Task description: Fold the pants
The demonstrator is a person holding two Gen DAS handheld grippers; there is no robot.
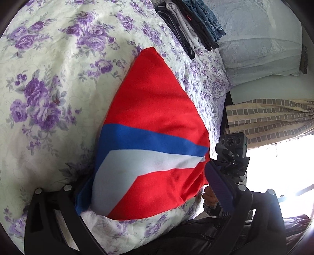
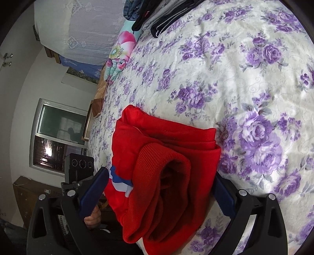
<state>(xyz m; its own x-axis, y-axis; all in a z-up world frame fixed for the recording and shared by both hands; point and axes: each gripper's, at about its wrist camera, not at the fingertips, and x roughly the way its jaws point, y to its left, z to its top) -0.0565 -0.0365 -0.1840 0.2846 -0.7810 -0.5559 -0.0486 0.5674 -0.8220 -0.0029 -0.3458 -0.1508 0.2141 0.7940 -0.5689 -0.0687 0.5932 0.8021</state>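
The pants [image 1: 149, 125] are red with a blue and a white stripe, folded into a thick bundle on the floral bedspread [image 1: 49, 78]. My left gripper [image 1: 149, 188] has its jaws wide apart on either side of the bundle's near end; the blue right pad [image 1: 219, 188] shows, the left pad is hidden under cloth. In the right wrist view the pants [image 2: 166, 157] show their ribbed waistband end. My right gripper [image 2: 162, 188] straddles that end with its blue pads [image 2: 94, 188] wide apart. Whether either gripper presses the cloth is unclear.
A stack of folded dark and denim clothes [image 1: 192, 25] lies at the far side of the bed, also in the right wrist view [image 2: 157, 17]. A pale pillow [image 1: 259, 49] and a patterned curtain [image 1: 274, 117] are on the right. The bed edge, a window [image 2: 58, 137] and a cardboard box [image 2: 29, 196] are on the left.
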